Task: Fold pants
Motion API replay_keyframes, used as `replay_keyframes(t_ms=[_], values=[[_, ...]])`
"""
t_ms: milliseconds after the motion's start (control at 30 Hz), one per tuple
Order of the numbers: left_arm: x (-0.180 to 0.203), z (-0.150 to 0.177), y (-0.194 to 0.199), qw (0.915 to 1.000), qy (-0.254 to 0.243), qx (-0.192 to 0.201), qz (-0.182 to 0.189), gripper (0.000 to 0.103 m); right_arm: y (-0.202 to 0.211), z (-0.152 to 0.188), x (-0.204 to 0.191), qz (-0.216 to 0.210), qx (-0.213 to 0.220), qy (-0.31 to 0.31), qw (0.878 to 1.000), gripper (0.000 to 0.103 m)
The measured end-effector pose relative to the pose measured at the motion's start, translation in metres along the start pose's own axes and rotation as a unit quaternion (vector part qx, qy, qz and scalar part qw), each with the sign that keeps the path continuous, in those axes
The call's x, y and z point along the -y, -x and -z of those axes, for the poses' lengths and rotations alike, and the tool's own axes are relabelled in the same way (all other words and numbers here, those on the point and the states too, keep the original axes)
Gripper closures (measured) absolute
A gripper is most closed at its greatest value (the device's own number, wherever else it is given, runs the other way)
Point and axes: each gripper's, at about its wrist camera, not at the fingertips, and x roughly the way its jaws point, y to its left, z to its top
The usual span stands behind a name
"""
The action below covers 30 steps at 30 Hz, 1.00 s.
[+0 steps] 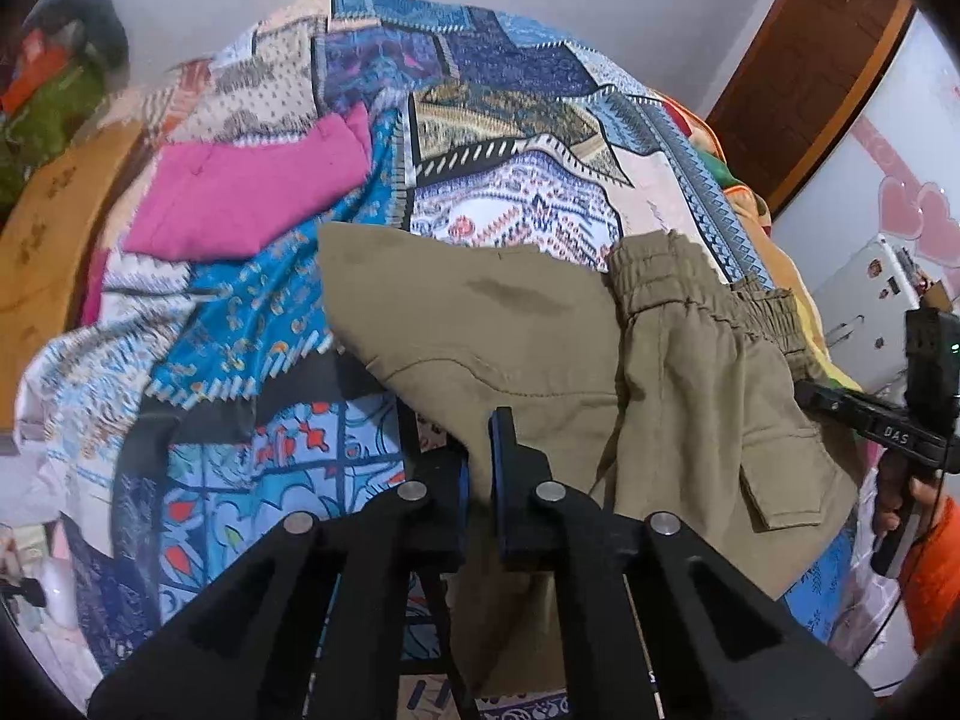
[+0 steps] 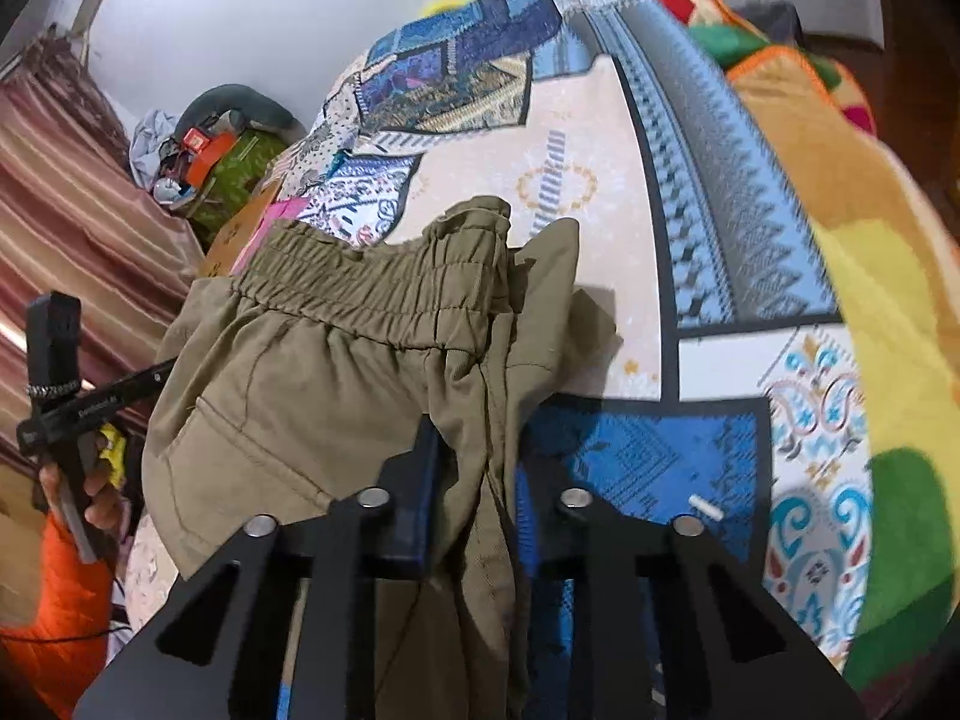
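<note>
Khaki pants (image 1: 540, 348) bunched on bedspread (image 1: 252, 324), waistband at 1 o'clock. Left gripper (image 1: 477, 468) and right gripper (image 2: 474, 480) each clamp cloth. Folding barely begun.

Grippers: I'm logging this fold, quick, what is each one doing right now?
Left gripper: shut on the pants, pinching a fabric edge.
Right gripper: shut on the pants, fabric bunched between its fingers.

A bed covered by a blue patchwork-print sheet (image 1: 288, 312) (image 2: 606, 204) carries crumpled olive-khaki cotton pants (image 1: 540, 348) (image 2: 336, 384) and a folded magenta cloth (image 1: 252, 192).
</note>
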Motion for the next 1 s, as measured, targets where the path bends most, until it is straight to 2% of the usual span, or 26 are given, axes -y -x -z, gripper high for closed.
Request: replay_keyframes(t_ms=[133,333,600,800,1000], values=[[0.007,-0.007,0.011,0.9998,-0.014,0.015,-0.007,0.099,0.010,-0.007,-0.011,0.020,0.017,0.031,0.999,0.090],[0.012,-0.022,0.025,0.9993,-0.018,0.029,-0.012,0.100,0.028,-0.030,-0.031,0.021,0.051,0.059,0.997,0.091],[0.011,-0.058,0.071,0.9931,-0.040,0.100,-0.045,0.100,0.041,-0.074,-0.068,0.023,0.097,0.107,0.989,0.092],[-0.019,-0.089,0.092,0.9866,-0.029,0.138,-0.082,0.100,0.034,-0.114,-0.093,0.007,0.123,0.125,0.984,0.092],[-0.060,-0.110,0.089,0.9804,-0.013,0.157,-0.118,0.100,0.005,-0.151,-0.126,-0.009,0.128,0.154,0.980,0.092]])
